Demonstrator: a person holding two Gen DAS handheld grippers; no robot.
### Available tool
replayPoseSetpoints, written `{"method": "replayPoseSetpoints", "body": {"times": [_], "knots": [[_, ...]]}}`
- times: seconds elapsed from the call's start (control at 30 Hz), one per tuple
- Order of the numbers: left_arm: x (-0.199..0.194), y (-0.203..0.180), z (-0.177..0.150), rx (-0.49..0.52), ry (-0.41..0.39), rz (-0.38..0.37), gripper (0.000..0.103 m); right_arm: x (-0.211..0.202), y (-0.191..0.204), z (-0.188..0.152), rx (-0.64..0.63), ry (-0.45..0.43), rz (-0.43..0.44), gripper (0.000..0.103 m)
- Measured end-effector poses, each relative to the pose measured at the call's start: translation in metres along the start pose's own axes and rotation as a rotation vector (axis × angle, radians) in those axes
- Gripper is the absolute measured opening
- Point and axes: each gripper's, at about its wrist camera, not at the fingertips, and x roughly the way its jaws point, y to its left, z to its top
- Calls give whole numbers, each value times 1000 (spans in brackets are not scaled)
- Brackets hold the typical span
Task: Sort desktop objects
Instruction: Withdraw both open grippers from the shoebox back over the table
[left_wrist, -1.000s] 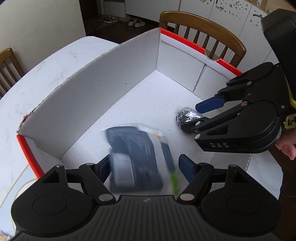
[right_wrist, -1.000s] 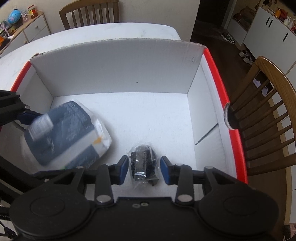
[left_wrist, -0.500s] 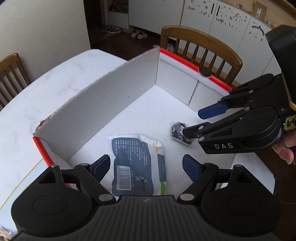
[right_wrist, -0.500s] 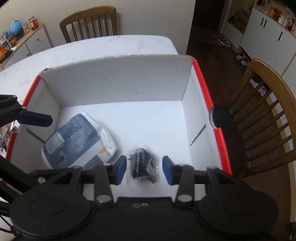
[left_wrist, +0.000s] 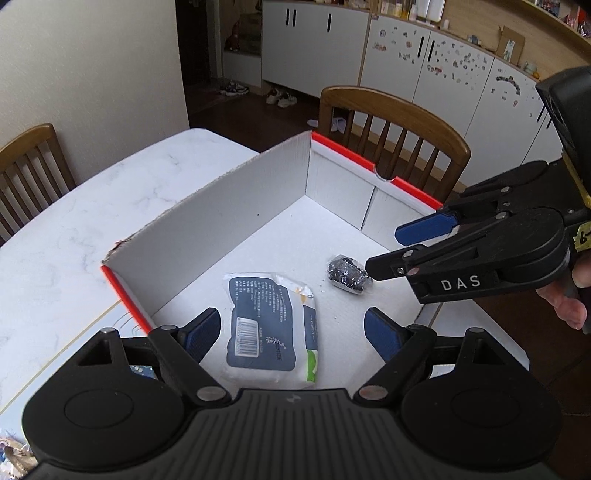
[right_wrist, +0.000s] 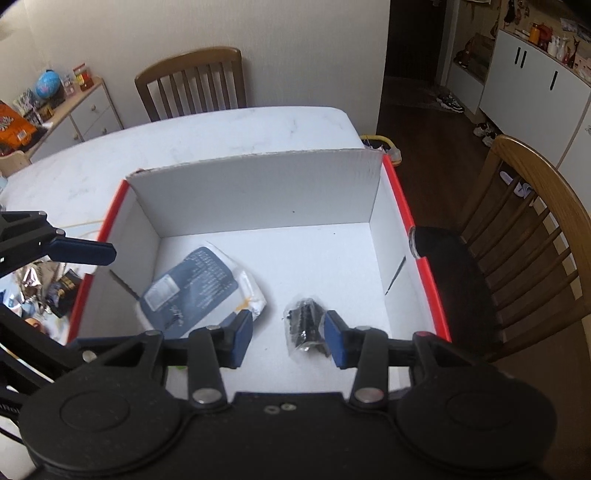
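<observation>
A white cardboard box with red rims (left_wrist: 229, 218) (right_wrist: 258, 192) stands on the white table. Inside it lie a blue-and-white tissue pack (left_wrist: 269, 325) (right_wrist: 199, 288) and a small clear bag of black parts (left_wrist: 347, 278) (right_wrist: 304, 325). My left gripper (left_wrist: 291, 334) is open and empty, raised above the tissue pack. My right gripper (right_wrist: 288, 334) is open and empty, raised above the small bag; it also shows in the left wrist view (left_wrist: 424, 240). The left gripper's blue finger (right_wrist: 83, 251) shows at the left of the right wrist view.
Wooden chairs stand around the table (left_wrist: 391, 122) (right_wrist: 192, 81) (right_wrist: 532, 229) (left_wrist: 33, 162). Several loose packets (right_wrist: 40, 291) lie on the table left of the box. The marble table top (left_wrist: 92, 206) stretches beyond the box. White cabinets line the far wall.
The left gripper let go of the tissue pack, which dropped onto the box floor. Both grippers have risen and pulled back from the box, staying open.
</observation>
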Motion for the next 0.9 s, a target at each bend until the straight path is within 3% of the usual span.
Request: {"method": "replayPoseSetpoints", "body": {"times": [0.3, 0.4, 0.57, 0.67, 0.9], "knots": [[-30, 5, -14, -24, -73, 22, 87, -23, 15, -9, 11, -84, 22, 49], [-43, 7, -21, -34, -111, 30, 89, -31, 23, -15, 7, -129, 21, 63], [-62, 12, -32, -62, -156, 29, 90, -38, 32, -24, 32, -162, 24, 64], [-71, 17, -39, -76, -176, 28, 99, -41, 38, -28, 45, -172, 22, 68], [-92, 26, -56, -78, -215, 24, 103, -48, 58, -36, 68, -215, 14, 78]]}}
